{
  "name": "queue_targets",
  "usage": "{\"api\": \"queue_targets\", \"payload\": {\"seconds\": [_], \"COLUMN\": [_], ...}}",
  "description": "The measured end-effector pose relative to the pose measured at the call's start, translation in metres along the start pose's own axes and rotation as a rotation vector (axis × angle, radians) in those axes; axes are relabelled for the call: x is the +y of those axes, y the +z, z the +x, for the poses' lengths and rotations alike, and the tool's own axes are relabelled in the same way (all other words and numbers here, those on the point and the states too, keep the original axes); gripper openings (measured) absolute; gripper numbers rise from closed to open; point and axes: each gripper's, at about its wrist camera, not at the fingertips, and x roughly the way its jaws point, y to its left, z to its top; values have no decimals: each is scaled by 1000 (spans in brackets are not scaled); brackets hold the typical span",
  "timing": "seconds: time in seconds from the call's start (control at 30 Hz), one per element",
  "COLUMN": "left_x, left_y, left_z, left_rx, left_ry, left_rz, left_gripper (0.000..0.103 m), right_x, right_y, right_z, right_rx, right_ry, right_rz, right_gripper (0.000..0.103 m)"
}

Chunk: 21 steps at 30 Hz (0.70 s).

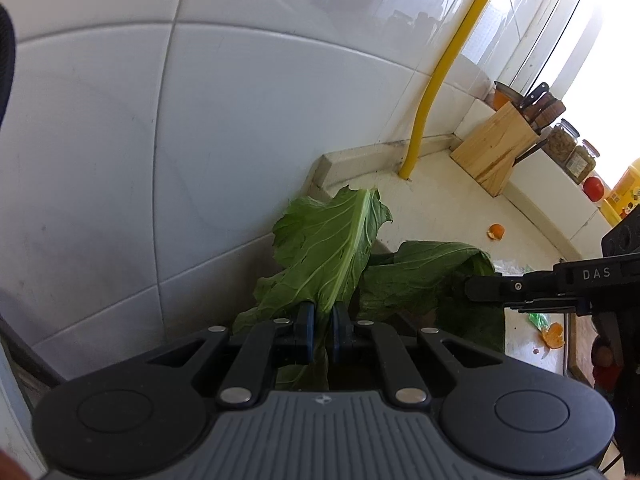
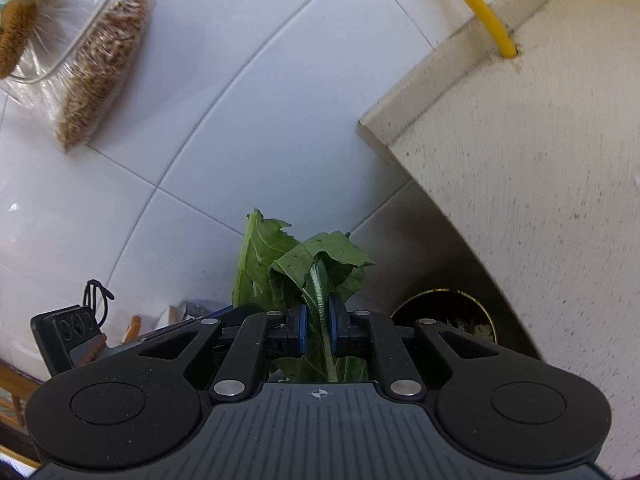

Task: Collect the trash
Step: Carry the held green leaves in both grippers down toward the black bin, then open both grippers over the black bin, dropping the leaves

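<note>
Green leaf (image 1: pixel 332 248) is pinched in my left gripper (image 1: pixel 322 330), held up by the tiled wall (image 1: pixel 120 160); my right gripper (image 2: pixel 317 330) clamps another leaf (image 2: pixel 320 264) (stem between pads).

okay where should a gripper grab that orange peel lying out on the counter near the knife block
Take the orange peel across its raised, curled edge, coming straight down from above. It lies low on the open counter, clear of the knife block, so a side approach would only scrape the surface. Both grippers are full of leaves now.

Two leaves (image 1: pixel 332 248), two peels (image 1: pixel 496 232)
</note>
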Motion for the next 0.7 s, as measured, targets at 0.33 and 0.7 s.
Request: {"api": "queue_targets", "payload": {"seconds": [0.33,0.7], "left_x": [21,33], "left_y": [-21,-30], "left_z": [13,28], "left_rx": [67,133], "left_ry": [23,46], "left_rz": [-22,-22], "left_gripper": [8,8], "right_x": [-6,-20], "right_y": [-13,-26], "right_z": [32,68], "right_rx": [35,104], "right_ry": [-67,-157], "right_rz": [35,77], "right_gripper": [15,15]}}
